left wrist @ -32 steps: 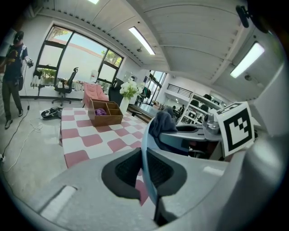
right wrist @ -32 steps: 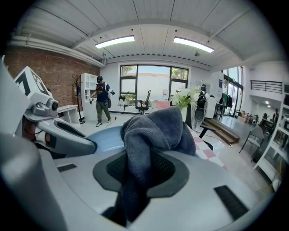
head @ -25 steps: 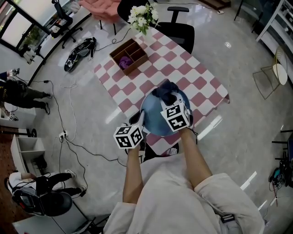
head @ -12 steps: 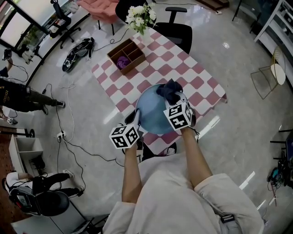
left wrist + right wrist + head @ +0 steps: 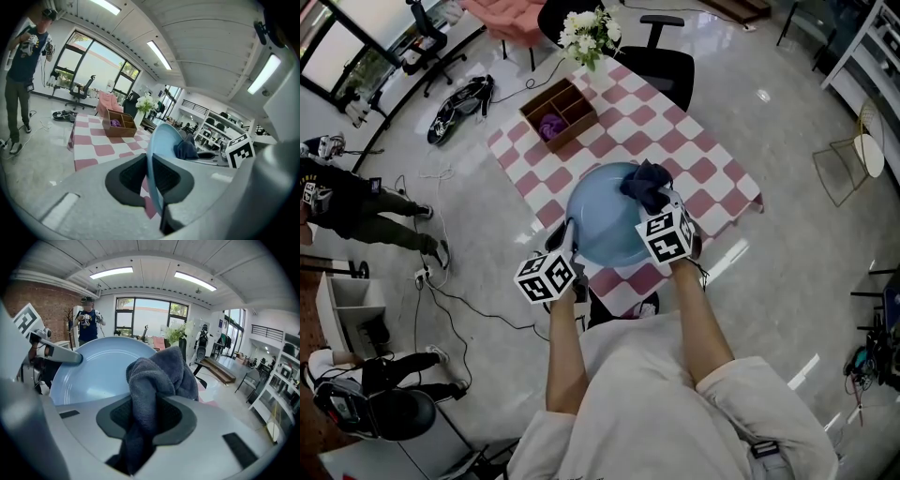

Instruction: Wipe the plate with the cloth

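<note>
- The plate [image 5: 602,220] was pale blue, round and smooth, with a shallow raised rim. It was held over the near half of the table [image 5: 712,178], which wore a pink-and-white checked cover.
- The left gripper [image 5: 566,236] was clamped on the plate's thin rim at the side nearest the table's near-left edge, and the rim ran edge-on between its dark pads [image 5: 133,176].
- The cloth [image 5: 647,186] was dark blue-grey, soft and bunched. The right gripper [image 5: 664,204] pinched a fold of it, and the loose part lay against the plate's face above the table's near-right part.
- A compartmented wooden box [image 5: 561,112] sat at the table's far-left corner and white flowers [image 5: 589,33] at its far end. Both were well apart from the plate, with open checks between.
- From the head view the plate hid the table's near middle. Whether its underside touched the table could not be told.
</note>
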